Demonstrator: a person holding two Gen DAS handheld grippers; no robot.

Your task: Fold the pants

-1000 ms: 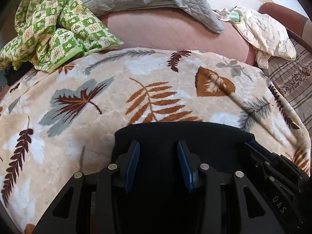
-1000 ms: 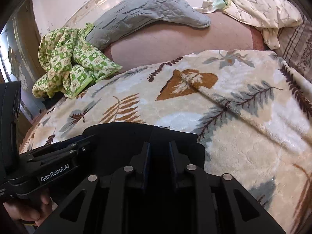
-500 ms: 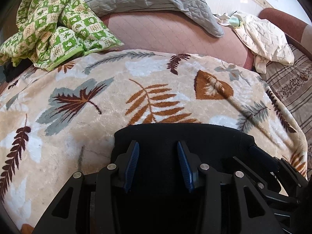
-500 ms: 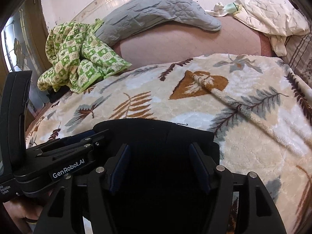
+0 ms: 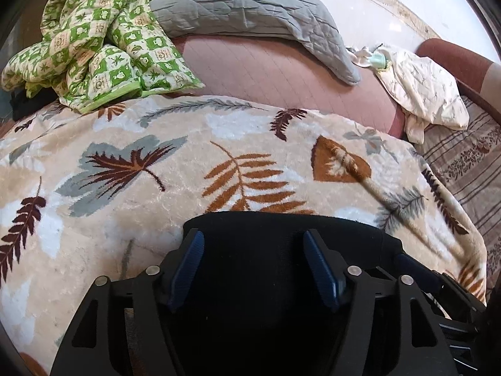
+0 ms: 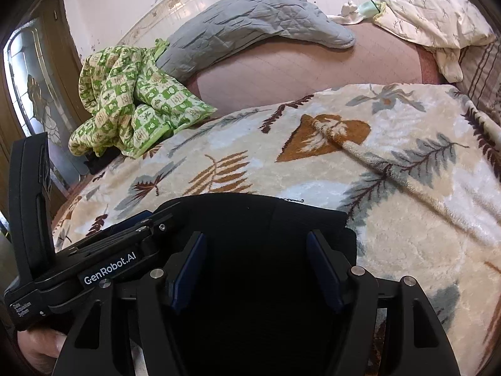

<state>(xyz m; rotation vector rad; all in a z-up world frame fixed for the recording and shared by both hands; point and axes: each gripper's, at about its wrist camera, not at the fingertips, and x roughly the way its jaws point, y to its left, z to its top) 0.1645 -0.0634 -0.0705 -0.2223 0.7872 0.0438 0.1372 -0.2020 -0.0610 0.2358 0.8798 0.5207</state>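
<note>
The black pants (image 5: 281,238) lie folded into a compact block on the leaf-print blanket (image 5: 125,169), right under both of my tools, with the far edge of the fold running straight across the blanket. In the right wrist view the same pants (image 6: 250,216) show a squared corner on the right side, flat against the pile.

My left gripper (image 5: 253,263) has just been opening, and now its blue pads (image 5: 188,263) stand apart over the dark cloth with nothing pinched between them. My right gripper (image 6: 255,266) has let go too; its jaws have just spread, and the pads hang wide above the fabric, released. From the right I can see the left tool's body beside me, lettering on its side, and my left hand (image 6: 40,344) wrapped round its handle at the bottom edge.

Further out, a green checked quilt (image 5: 94,40) sits bunched at the blanket's far left corner. Behind it a grey quilted cover (image 5: 250,9) drapes over the pink mattress (image 5: 275,72). Off to the right, a cream patterned cloth (image 5: 422,87) lies crumpled near a striped sheet (image 5: 463,159).
</note>
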